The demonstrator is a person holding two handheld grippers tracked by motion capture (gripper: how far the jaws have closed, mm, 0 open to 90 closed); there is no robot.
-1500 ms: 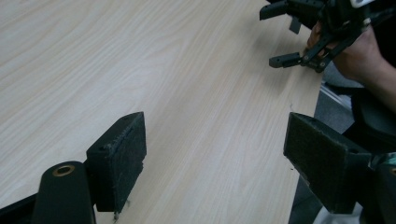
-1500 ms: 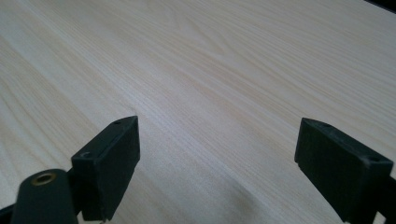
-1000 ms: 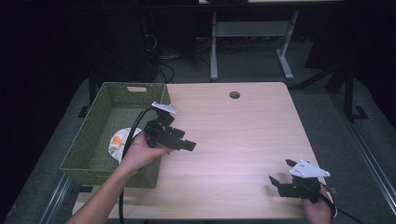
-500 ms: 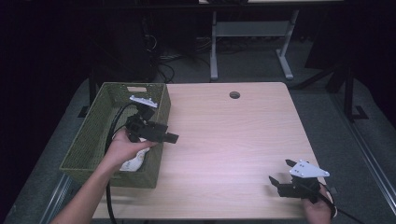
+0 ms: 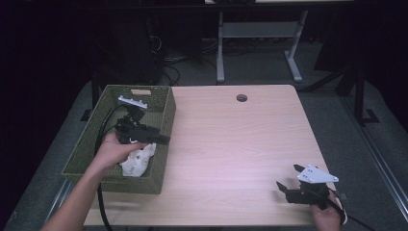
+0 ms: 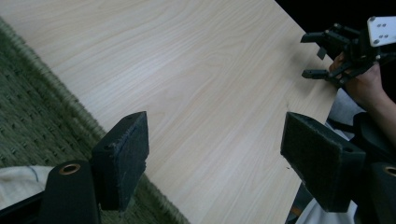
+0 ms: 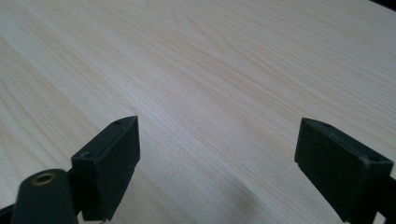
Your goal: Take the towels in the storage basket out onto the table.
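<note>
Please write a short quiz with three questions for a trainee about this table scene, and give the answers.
1. True or false: the left hand-held gripper is shut on the white cloth.
2. Where does the white cloth lie? A: on the bare table. B: inside the green basket.
3. Fill in: the right hand-held gripper stands open near the table's ____ right corner.

Key: 1 false, it is open and empty; 2 B; 3 near.

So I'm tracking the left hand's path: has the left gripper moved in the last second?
Yes. The left gripper has moved back over the green basket, away from the bare tabletop.
</note>
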